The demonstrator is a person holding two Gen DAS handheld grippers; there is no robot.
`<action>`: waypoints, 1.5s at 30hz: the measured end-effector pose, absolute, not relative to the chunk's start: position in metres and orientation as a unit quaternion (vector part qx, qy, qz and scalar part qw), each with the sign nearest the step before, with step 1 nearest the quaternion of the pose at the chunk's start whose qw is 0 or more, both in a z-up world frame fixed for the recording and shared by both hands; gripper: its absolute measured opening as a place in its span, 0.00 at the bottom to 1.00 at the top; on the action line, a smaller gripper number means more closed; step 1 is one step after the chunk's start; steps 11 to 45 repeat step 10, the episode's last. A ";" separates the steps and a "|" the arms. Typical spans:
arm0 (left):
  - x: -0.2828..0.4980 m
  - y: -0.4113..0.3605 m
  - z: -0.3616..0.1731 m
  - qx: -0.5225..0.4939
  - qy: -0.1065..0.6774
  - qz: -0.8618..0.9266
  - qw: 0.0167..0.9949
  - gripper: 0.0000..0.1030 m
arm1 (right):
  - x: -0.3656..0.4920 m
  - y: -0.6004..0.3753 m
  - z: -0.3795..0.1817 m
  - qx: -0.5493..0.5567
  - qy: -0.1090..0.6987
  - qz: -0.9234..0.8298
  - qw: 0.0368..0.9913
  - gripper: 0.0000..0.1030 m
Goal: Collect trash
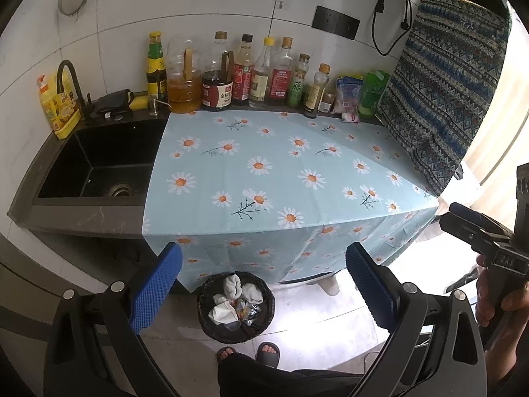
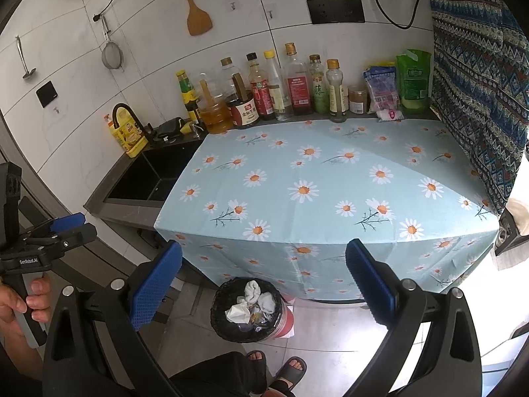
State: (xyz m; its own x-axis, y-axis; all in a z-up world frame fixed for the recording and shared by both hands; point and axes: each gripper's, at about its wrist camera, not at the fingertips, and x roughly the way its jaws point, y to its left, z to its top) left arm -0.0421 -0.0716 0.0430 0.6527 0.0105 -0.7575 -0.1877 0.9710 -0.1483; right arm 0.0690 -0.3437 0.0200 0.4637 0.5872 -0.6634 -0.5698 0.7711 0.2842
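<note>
Left gripper (image 1: 264, 284) and right gripper (image 2: 264, 284) both gape wide, holding nothing, above the filled trash bin (image 1: 236, 307).

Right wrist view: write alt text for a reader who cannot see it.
The open right gripper hangs above a black trash bin holding crumpled tissues and wrappers, on the floor before a daisy-print tablecloth. Condiment bottles line the tiled wall, and the sink lies left.

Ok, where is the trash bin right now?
The trash bin stands on the floor below the front edge of the daisy tablecloth, low centre in both views, just ahead of the person's sandalled feet.
</note>
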 end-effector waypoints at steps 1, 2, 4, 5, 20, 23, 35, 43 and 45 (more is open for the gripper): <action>-0.042 -0.072 0.043 -0.106 0.414 0.055 0.903 0.93 | 0.070 -0.343 0.020 0.011 0.393 0.338 0.855 0.95; -0.042 -0.072 0.043 -0.107 0.414 0.054 0.902 0.93 | 0.070 -0.343 0.020 0.011 0.392 0.339 0.855 0.95; -0.041 -0.072 0.043 -0.109 0.415 0.054 0.902 0.93 | 0.070 -0.342 0.020 0.010 0.391 0.340 0.855 0.95; -0.041 -0.071 0.043 -0.109 0.415 0.055 0.901 0.93 | 0.070 -0.342 0.020 0.010 0.391 0.340 0.855 0.95; -0.038 -0.069 0.043 -0.113 0.416 0.057 0.901 0.93 | 0.072 -0.339 0.021 0.008 0.392 0.342 0.854 0.95; -0.038 -0.069 0.043 -0.113 0.416 0.057 0.901 0.93 | 0.072 -0.339 0.021 0.008 0.392 0.342 0.854 0.95; -0.038 -0.069 0.043 -0.113 0.416 0.057 0.901 0.93 | 0.072 -0.339 0.021 0.008 0.392 0.342 0.854 0.95; -0.038 -0.069 0.043 -0.113 0.416 0.057 0.901 0.93 | 0.072 -0.339 0.021 0.008 0.392 0.342 0.854 0.95; -0.038 -0.069 0.043 -0.113 0.416 0.057 0.901 0.93 | 0.072 -0.339 0.021 0.008 0.392 0.342 0.854 0.95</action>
